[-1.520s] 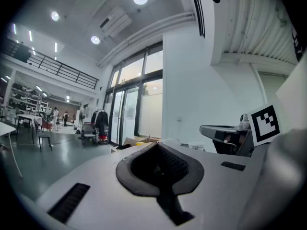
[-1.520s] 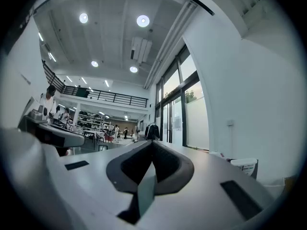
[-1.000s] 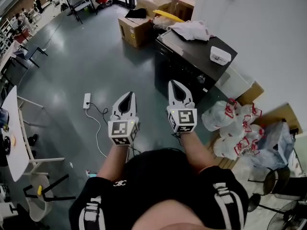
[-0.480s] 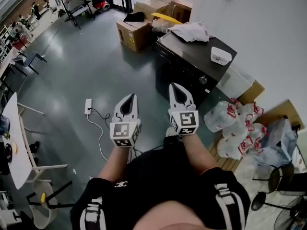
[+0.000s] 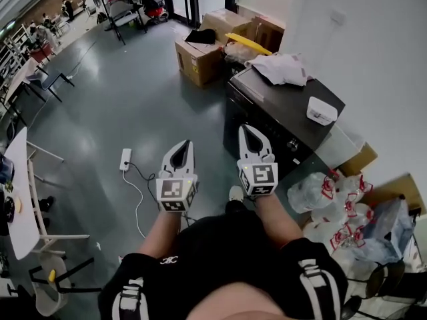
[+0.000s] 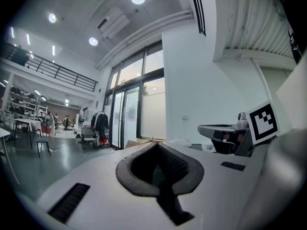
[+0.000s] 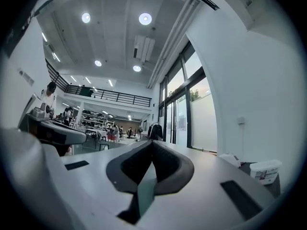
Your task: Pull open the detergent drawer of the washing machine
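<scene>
Head view: left tongs (image 5: 185, 143) and right tongs (image 5: 246, 129) closed, empty; dark item (image 5: 200, 37) lies atop cardboard box (image 5: 201, 64).

A cloth (image 5: 283, 69) and a box (image 5: 321, 111) lie on the washing machine (image 5: 280, 104), with cardboard boxes (image 5: 200, 55) behind it.

Count around the washer: mostly singles, one pair, one heap.

There is one black box-shaped washing machine (image 5: 287, 99). On its top are one crumpled white cloth (image 5: 283, 69) and one small white rectangular plastic tub (image 5: 322, 110). Two white two-jaw grippers show: one left gripper (image 5: 185, 144) and one right gripper (image 5: 245, 129). At least three brown cardboard boxes (image 5: 200, 62) can be counted beyond the machine, along with one flat yellow piece (image 5: 248, 43). There is one white power strip (image 5: 125, 159) and one white table (image 5: 17, 179). The clear plastic bags with red handles (image 5: 333, 195) are several, but too bunched together for an exact count.
</scene>
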Motion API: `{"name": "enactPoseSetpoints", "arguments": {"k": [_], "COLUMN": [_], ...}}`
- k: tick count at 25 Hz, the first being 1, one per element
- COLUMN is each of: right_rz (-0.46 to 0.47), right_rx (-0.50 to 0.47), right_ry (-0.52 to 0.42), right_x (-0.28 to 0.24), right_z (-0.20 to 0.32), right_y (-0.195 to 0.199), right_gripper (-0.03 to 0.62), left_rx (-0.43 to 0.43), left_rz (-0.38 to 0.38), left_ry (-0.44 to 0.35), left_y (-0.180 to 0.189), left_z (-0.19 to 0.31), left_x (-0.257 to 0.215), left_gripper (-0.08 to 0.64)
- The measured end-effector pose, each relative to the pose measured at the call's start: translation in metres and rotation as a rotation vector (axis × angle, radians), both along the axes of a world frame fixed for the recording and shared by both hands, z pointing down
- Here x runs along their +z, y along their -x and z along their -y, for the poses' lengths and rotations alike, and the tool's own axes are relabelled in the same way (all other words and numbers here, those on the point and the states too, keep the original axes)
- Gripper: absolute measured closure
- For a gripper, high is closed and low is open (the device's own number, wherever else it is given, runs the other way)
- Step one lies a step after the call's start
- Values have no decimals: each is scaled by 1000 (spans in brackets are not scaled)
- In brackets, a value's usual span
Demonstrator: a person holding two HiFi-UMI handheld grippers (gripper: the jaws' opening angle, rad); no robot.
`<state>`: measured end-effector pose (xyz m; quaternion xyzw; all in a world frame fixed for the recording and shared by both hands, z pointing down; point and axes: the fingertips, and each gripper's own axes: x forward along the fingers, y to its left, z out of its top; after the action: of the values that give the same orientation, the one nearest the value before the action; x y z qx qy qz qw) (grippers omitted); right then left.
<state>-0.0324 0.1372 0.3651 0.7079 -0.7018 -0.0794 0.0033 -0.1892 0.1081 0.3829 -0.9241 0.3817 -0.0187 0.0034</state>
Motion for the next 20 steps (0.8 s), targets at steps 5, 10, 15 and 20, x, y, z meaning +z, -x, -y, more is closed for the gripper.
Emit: {"name": "enactPoseSetpoints", "arguments": {"k": [5,10,15,20], "right_rz": [15,22,23,14], "right_rx": [-9,-28,-52,-83], "right_ry": [-25,-16,-7,3], "right_x": [-7,-9,-12,-16], "right_z": [63,122,175,213], "right_y": [-48,-99,-150,-184], "right_gripper": [591,591,591,591], "left_rx": [-12,-18,-40,-64], "left_rz": [22,28,34,26], "left_ry": [-19,-18,-12,5], "left_y": [-48,-104,-155,-190], "left_z": [63,119,168,203], "left_x": [-5,-11,-14,-13], "left_gripper": [560,560,560,560]}}
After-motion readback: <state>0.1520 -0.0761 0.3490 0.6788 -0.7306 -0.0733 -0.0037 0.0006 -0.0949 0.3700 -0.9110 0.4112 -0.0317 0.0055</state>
